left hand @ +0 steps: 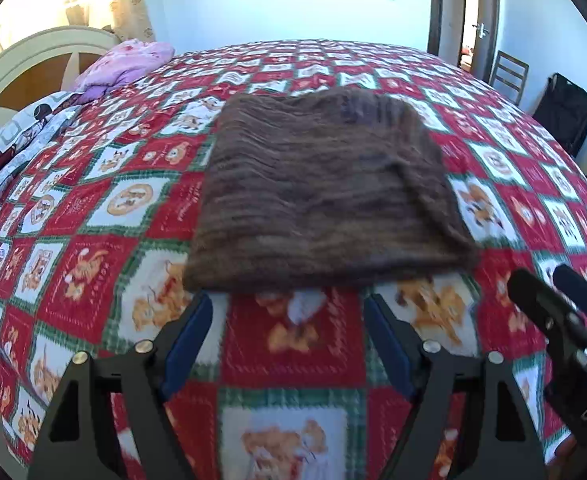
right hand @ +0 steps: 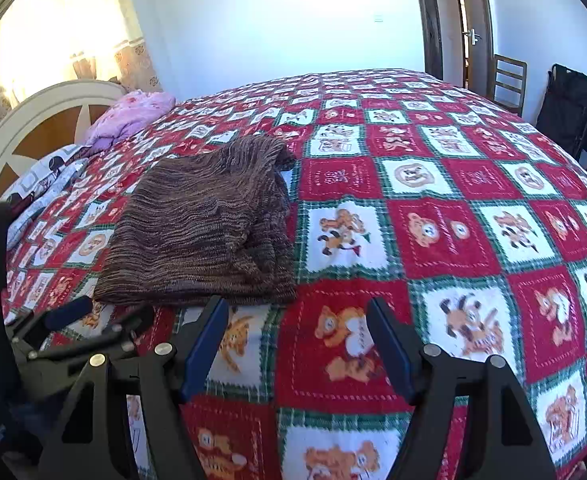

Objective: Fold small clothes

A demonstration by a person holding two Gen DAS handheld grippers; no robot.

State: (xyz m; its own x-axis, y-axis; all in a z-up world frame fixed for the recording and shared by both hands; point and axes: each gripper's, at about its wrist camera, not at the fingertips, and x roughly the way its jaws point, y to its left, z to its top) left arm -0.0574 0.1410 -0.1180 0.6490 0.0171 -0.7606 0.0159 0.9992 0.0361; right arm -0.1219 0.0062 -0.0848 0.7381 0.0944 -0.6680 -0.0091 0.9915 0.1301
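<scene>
A brown knitted garment lies folded into a rough rectangle on the red, white and green patchwork bedspread. It also shows in the right wrist view, left of centre. My left gripper is open and empty, its tips just short of the garment's near edge. My right gripper is open and empty, over the bedspread beside the garment's near right corner. The right gripper shows at the right edge of the left wrist view; the left gripper shows at lower left of the right wrist view.
A pink bundle and a patterned pillow lie at the far left by the white headboard. A wooden chair, a black bag and an open door stand at the far right.
</scene>
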